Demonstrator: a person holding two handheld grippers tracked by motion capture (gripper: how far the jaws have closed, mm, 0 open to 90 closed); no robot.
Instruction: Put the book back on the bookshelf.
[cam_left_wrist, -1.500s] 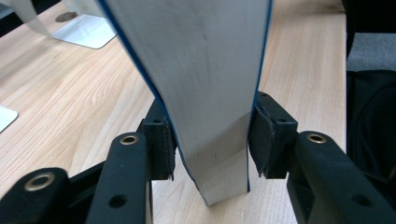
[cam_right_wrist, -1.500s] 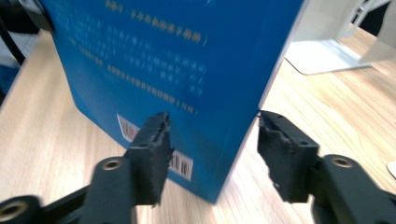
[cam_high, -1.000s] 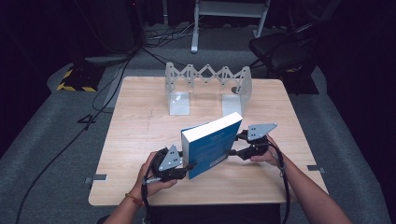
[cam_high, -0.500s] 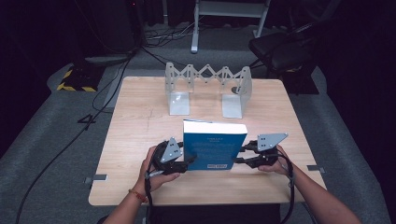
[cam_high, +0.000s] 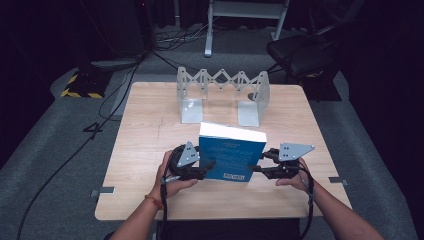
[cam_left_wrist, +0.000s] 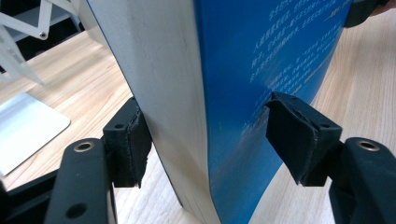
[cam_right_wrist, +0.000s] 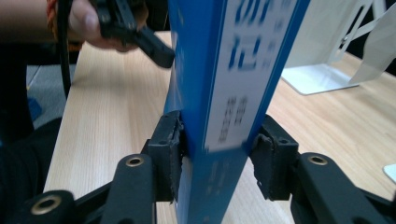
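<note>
Printed text on the blue book

The blue book (cam_left_wrist: 261, 56) is carrying lines of small pale print on its cover in the left gripper view, too fine and slanted to read. In the right gripper view its spine (cam_right_wrist: 233, 84) is showing a white label with large blue characters and smaller ones below, all blurred. In the high view a small white patch sits low on the cover, also illegible.

Upright blue book (cam_high: 232, 159) blocks the table's (cam_high: 150, 135) front middle, between both grippers. White folding rack (cam_high: 222, 95) stands across the back edge's middle. Left and right edges, all four corners: bare wood, passable.
</note>
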